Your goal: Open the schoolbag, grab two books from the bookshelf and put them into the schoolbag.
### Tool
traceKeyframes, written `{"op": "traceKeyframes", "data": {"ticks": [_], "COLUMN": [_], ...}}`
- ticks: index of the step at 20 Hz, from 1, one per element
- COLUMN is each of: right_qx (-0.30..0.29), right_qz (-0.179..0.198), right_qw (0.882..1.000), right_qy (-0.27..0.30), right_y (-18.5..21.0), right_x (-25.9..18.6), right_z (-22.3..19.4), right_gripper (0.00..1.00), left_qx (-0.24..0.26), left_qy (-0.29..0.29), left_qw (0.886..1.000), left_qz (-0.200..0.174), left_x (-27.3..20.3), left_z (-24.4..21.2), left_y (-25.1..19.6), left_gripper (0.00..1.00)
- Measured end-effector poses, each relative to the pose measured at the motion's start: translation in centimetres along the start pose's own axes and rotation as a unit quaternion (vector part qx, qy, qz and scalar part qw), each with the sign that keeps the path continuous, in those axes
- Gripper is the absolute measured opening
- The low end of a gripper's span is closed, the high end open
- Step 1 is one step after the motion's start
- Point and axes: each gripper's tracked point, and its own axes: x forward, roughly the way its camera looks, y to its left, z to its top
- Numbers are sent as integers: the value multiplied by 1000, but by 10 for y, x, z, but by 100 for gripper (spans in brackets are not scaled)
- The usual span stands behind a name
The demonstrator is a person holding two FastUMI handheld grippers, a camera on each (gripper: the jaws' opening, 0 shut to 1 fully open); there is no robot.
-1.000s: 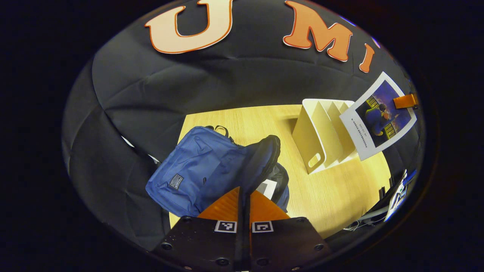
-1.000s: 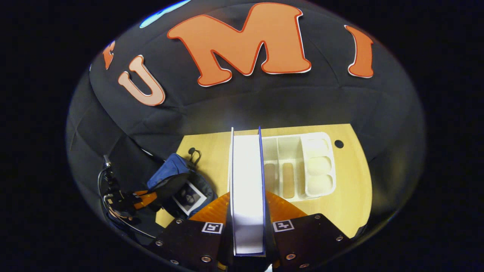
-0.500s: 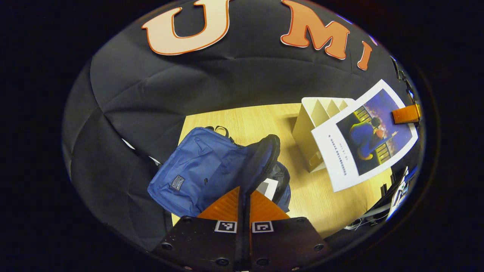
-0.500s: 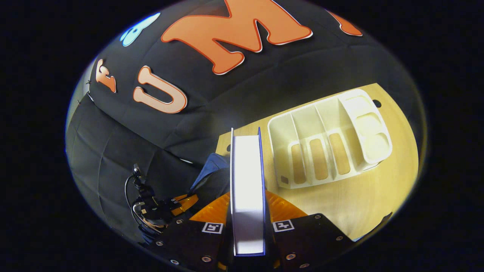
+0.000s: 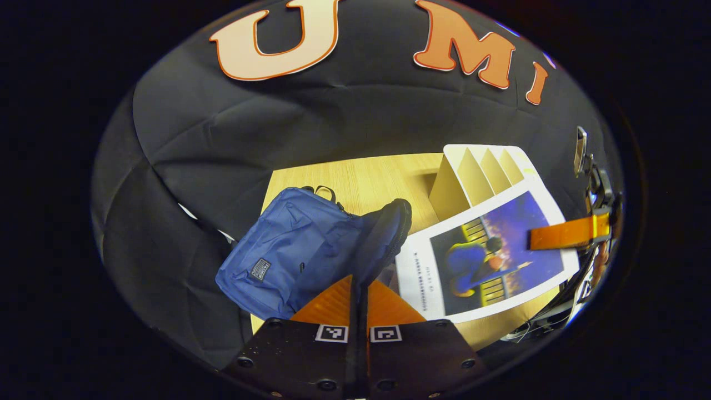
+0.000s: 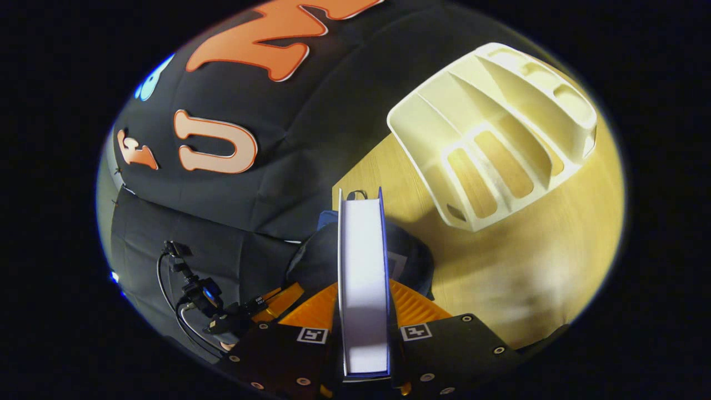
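In the left gripper view, the left gripper (image 5: 358, 289) is at the bottom with its jaws together, pinching the dark edge of the flap of the schoolbag (image 5: 289, 253) and holding it lifted. The schoolbag is blue and lies on the wooden bench (image 5: 361, 178), near the bench's left side. Just to the right of the lifted flap is the book (image 5: 483, 255), seen from its cover side, with a picture in blue tones and a white border; it hangs above the bench, its lower corner close to the bag's opening. The right gripper (image 5: 561, 233) reaches in from the right, and one of its fingers lies across the cover. Behind the book stands the white bookshelf (image 5: 472, 172) with slanted dividers, on the far part of the bench.

In the right gripper view, the jaws of the right gripper (image 6: 364, 311) are clamped on the book (image 6: 362, 278), which is seen edge-on with its white pages upright between the fingers. Beyond the book's far end is the dark opening of the schoolbag (image 6: 316, 258), with the left gripper (image 6: 272, 300) just beside it. Farther away, the bookshelf (image 6: 500, 133) stands on the bench (image 6: 527, 250).
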Motion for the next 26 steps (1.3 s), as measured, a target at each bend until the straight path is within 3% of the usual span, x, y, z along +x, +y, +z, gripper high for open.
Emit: {"op": "traceKeyframes", "data": {"ticks": [13, 26], "right_qx": [114, 147], "right_qz": [28, 36], "right_qw": [993, 987], "right_qy": [-3, -53], "right_y": [5, 26], "right_x": [118, 182], "right_z": [-78, -74], "right_gripper": [33, 32], "left_qx": [8, 14], "left_qy": [12, 23], "left_qw": [1000, 999], "left_qz": [6, -20], "left_x": [4, 6], "left_z": [2, 0], "left_y": [-1, -24], "left_gripper": [0, 0]}}
